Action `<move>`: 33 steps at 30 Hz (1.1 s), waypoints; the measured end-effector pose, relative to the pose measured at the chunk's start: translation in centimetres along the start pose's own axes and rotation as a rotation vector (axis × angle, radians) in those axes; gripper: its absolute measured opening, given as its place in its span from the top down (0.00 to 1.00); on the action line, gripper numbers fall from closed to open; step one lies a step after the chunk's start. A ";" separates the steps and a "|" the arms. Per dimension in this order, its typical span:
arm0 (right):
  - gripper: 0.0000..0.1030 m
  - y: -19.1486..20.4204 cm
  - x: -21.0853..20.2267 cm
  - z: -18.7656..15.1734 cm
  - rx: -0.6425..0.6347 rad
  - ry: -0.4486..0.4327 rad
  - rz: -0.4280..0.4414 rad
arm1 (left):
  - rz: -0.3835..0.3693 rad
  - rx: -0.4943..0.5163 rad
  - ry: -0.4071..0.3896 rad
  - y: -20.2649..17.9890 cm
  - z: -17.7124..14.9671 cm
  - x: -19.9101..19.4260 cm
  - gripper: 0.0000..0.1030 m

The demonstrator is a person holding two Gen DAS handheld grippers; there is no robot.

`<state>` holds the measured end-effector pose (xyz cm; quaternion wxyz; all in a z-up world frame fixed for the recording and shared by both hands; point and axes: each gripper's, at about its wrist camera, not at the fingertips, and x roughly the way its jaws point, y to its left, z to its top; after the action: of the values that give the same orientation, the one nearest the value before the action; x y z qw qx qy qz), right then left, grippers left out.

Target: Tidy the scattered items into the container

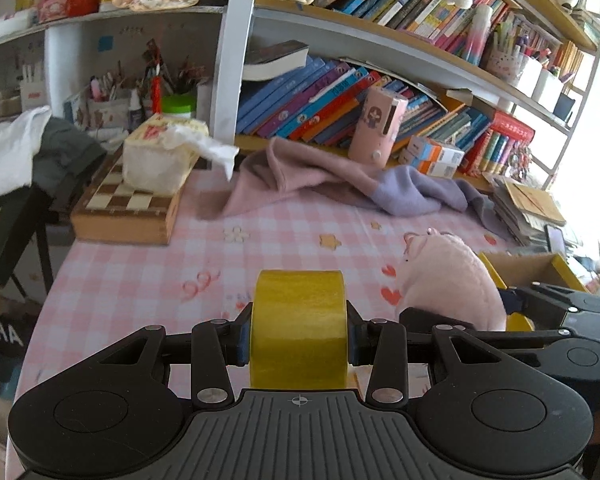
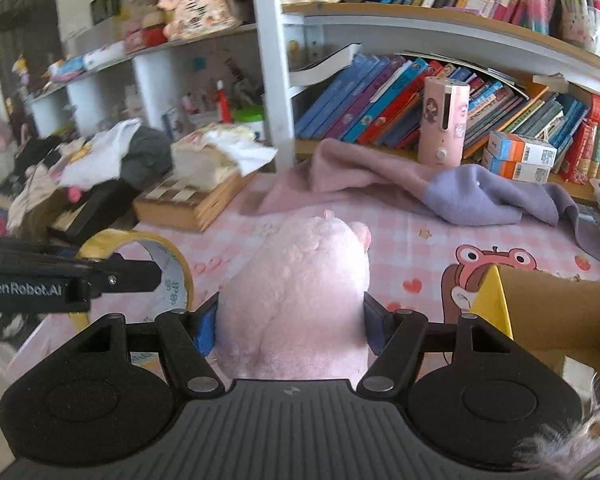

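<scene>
Left tongs (image 1: 299,338) clenched across the width of a yellow tape roll (image 1: 299,320), lifted clear of the counter (image 1: 140,280). Roll looks stiff and light; its flat side faces give a sure hold. Right tongs (image 2: 291,326) clasp a pink plush toy (image 2: 296,292) round its body. Toy judged soft and light, compresses under the pads; mid-body hold suits it. Cardboard box (image 2: 560,300) just beside, on the right. Pink-and-lilac cloth (image 2: 420,188) beyond.

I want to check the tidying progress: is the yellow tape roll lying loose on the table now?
No, the yellow tape roll is clamped between the blue pads of the left tongs, lifted off the checked tablecloth.
</scene>
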<state>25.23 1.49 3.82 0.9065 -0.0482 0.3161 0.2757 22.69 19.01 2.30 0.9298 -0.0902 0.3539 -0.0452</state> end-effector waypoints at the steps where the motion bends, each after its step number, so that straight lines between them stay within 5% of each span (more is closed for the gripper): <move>1: 0.36 0.2 -0.6 -0.4 -0.012 0.005 0.006 | -0.004 -0.004 0.001 0.0 -0.4 -0.7 0.61; 13: 0.36 2.9 -9.3 -5.8 -0.124 0.079 0.067 | -0.058 -0.021 0.004 -1.4 -5.8 -8.9 0.61; 24: 0.36 4.9 -17.0 -12.4 -0.076 0.110 0.070 | -0.122 -0.026 0.022 -3.9 -12.2 -15.4 0.61; 33: 0.36 4.7 -21.6 -16.2 0.004 0.156 0.027 | -0.218 -0.026 0.086 -6.4 -15.8 -16.8 0.61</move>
<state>-0.06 -8.93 4.30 0.8755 -0.0636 0.3868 0.2826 -0.45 13.12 2.92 0.9021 -0.1383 0.3822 -0.1453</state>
